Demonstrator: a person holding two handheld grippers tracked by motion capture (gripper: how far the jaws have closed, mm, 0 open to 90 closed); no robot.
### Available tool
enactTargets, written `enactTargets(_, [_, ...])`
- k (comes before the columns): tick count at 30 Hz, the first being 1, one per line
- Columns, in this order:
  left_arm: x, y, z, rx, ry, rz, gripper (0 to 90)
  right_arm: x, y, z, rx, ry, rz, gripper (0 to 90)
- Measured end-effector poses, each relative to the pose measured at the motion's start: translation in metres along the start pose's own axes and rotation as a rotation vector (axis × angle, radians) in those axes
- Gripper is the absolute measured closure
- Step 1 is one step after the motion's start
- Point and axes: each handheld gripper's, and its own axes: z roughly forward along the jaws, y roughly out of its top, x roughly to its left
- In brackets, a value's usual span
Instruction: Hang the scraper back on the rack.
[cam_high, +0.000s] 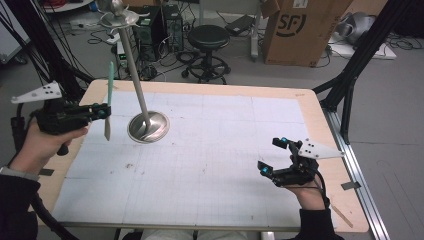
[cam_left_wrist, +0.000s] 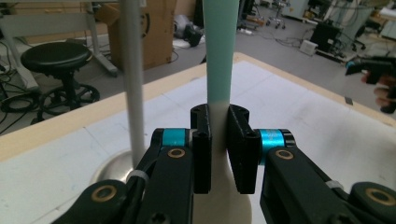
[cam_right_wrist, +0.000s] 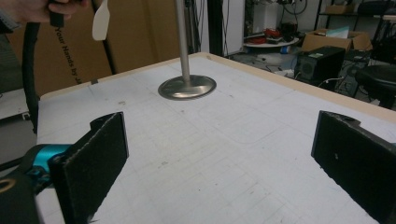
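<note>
A long utensil (cam_high: 108, 100) with a pale green handle and a cream lower end stands upright in the air at the table's left. My left gripper (cam_high: 102, 112) is shut on it around its middle; in the left gripper view both black pads clamp the utensil (cam_left_wrist: 219, 60) where green turns to cream. Just right of it stands a metal stand (cam_high: 148, 126), a round base with a tall thin pole topped by a small dish. My right gripper (cam_high: 272, 156) rests low at the table's right, open, with nothing between its pads (cam_right_wrist: 95, 158). The stand (cam_right_wrist: 187, 86) is far ahead of it.
The white gridded mat (cam_high: 200, 150) covers most of the wooden table. Beyond the far edge are a black stool (cam_high: 207, 50), a large cardboard box (cam_high: 300, 30) and cables on the floor. A black tripod leg (cam_high: 357, 65) stands off the right corner.
</note>
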Motion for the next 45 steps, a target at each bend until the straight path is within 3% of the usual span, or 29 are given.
enactTargets(5, [0.015,0.021,-0.009,-0.038,0.05,0.007,80.6,0.001,0.0,0.002,0.001,0.005,-0.004,2.7])
enactTargets(8, [0.021,0.031,-0.014,-0.057,0.043,0.015,80.6,0.001,0.0,0.001,0.001,0.008,-0.004,2.7])
enactTargets(14, [0.031,0.039,-0.02,-0.097,0.07,-0.022,80.6,0.0,0.001,-0.003,-0.013,-0.002,-0.005,2.7])
enactTargets(21, [0.038,0.046,-0.018,-0.135,0.091,-0.038,80.6,0.001,0.002,-0.008,-0.019,-0.007,-0.001,2.7])
enactTargets(24, [0.04,0.045,-0.014,-0.115,0.099,-0.049,80.6,0.001,0.002,-0.009,-0.019,-0.009,0.001,2.7])
enactTargets(33, [0.042,0.045,-0.008,-0.11,0.062,-0.052,80.5,-0.002,-0.003,-0.011,-0.012,-0.017,0.009,2.7])
enactTargets(45, [0.044,0.046,-0.007,-0.099,0.069,-0.045,80.5,-0.002,-0.003,-0.013,-0.016,-0.027,0.009,2.7])
